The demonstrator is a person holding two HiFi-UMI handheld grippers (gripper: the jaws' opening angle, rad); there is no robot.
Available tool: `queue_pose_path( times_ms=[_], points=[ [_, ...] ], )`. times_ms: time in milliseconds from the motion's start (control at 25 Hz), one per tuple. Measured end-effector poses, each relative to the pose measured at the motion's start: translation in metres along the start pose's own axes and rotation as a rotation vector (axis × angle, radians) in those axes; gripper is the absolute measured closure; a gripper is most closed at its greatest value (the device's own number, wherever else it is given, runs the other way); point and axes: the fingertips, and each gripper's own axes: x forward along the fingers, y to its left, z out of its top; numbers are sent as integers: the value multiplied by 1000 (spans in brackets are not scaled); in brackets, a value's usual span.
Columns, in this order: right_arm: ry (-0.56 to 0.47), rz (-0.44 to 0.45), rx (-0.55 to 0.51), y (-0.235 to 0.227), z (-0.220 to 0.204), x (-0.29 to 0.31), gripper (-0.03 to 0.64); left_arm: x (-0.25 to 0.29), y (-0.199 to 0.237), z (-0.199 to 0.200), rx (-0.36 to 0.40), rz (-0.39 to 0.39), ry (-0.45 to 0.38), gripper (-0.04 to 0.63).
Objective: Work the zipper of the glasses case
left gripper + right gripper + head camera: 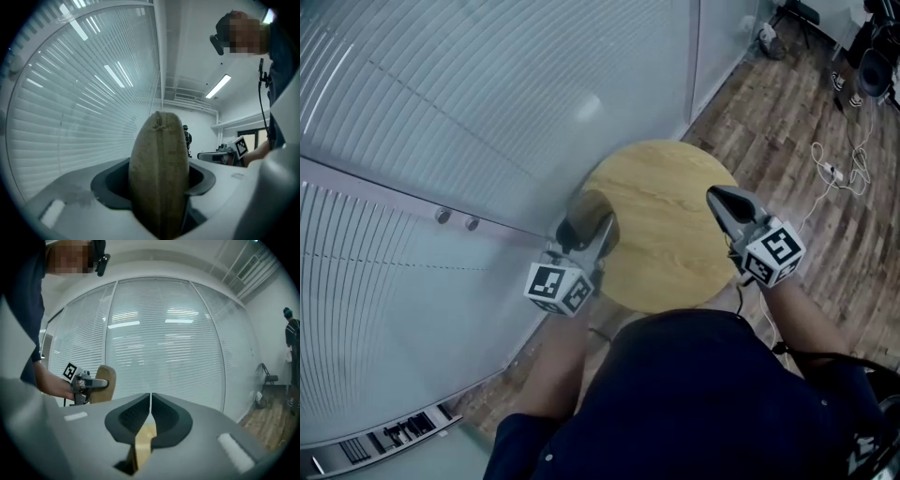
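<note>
Left gripper view: glasses case [159,178] clamped in left gripper [592,234]; right gripper [150,401] apart, clenched empty. Next: open, pinch zipper [160,123].

Navy shirt, grey grippers — seen from above

A dark navy short-sleeved shirt [694,394] fills the lower middle of the head view. The left gripper [591,216] and right gripper [719,195] have pale grey shells and dark tapering jaws. Each carries a white cube printed with black square markers — the left cube [558,288] at lower centre, the right cube [773,251] at centre right. A thin black cable [259,93] hangs beside the shirt at the upper right of the left gripper view.
</note>
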Motion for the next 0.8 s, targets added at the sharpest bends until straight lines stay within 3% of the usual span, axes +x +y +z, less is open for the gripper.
queue_pose_path(
  times_ms=[120, 280, 800],
  points=[
    [-45, -68, 27, -18, -15, -11, 609, -6, 6, -16, 49, 33, 27, 295],
    [-30, -108, 27, -26, -31, -15, 611, -10, 11, -28, 73, 48, 52, 295],
    [6, -107, 41, -28, -35, -18, 611, 2, 10, -42, 76, -7, 114, 295]
  ],
)
